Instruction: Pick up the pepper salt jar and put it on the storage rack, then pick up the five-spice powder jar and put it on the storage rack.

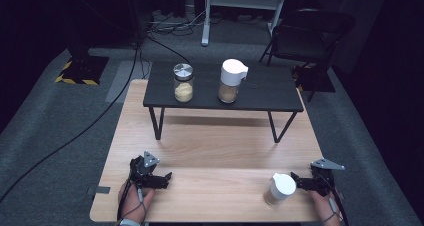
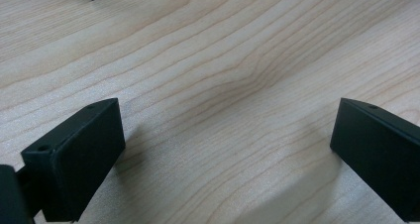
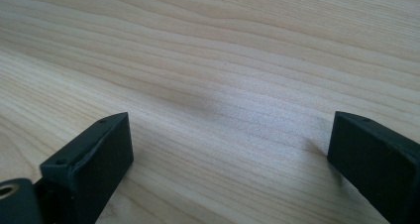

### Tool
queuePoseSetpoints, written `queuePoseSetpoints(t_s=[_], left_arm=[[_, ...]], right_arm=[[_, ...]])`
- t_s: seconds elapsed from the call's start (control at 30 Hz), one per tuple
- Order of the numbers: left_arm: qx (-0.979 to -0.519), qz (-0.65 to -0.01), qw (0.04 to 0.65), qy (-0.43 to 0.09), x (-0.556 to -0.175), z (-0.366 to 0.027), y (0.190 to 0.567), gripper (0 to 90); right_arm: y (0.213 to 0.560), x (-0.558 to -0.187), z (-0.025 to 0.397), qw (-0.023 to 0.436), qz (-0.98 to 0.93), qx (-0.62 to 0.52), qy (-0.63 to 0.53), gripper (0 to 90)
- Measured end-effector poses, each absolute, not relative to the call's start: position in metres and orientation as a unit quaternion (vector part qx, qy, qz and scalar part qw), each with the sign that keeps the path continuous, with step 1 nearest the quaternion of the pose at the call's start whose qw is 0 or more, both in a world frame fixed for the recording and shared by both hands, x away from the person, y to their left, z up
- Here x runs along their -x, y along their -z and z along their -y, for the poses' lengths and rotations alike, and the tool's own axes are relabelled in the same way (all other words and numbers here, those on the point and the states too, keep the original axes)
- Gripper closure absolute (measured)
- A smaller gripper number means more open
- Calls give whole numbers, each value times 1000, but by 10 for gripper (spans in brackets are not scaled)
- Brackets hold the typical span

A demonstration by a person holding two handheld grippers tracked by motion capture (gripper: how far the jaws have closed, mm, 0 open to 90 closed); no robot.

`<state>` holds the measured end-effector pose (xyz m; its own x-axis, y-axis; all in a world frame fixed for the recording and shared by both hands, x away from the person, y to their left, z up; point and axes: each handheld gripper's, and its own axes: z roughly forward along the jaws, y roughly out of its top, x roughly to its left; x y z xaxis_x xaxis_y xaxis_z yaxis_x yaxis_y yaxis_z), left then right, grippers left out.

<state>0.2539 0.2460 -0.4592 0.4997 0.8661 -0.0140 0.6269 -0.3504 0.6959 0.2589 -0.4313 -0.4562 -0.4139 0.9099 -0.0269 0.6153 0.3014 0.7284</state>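
Black and blocky, the fingers of my left gripper stand spread wide with nothing between them, just pale wood grain running underneath in the left gripper view. My right gripper matches: its fingers are also parted, pinching nothing, low over bare wood in the right gripper view. From the high view, my left hand rests near the front left corner of the light wooden worktop, and my right hand sits near the front right corner. Just beside the right gripper, toward the centre, stands a small jar with a white cap, upright on the worktop; the spread fingers point toward it and look very close to its side, though I cannot tell whether they touch. I judge this jar to be the thing in hand, standing free where the right fingers could close around it. Farther back, well apart from both grippers, a low black shelf on thin metal legs stands across the worktop. On it are two more upright jars: one with a silver lid and pale yellow contents on the left, and one with a white pouring cap and brownish contents to its right, a gap between them. They look lined up as a row, so the shelf likely serves as storage for such jars. Beyond lie grey carpet, cables and a dark chair.
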Motion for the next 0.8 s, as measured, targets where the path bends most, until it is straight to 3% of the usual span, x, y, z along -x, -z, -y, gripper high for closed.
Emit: queuePoseSetpoints(t_s=[0.8], left_arm=[[-801,-467,327,-181,-254,-246,459,5]], right_arm=[[458,-243,435,228,-760,-502,-343,37]])
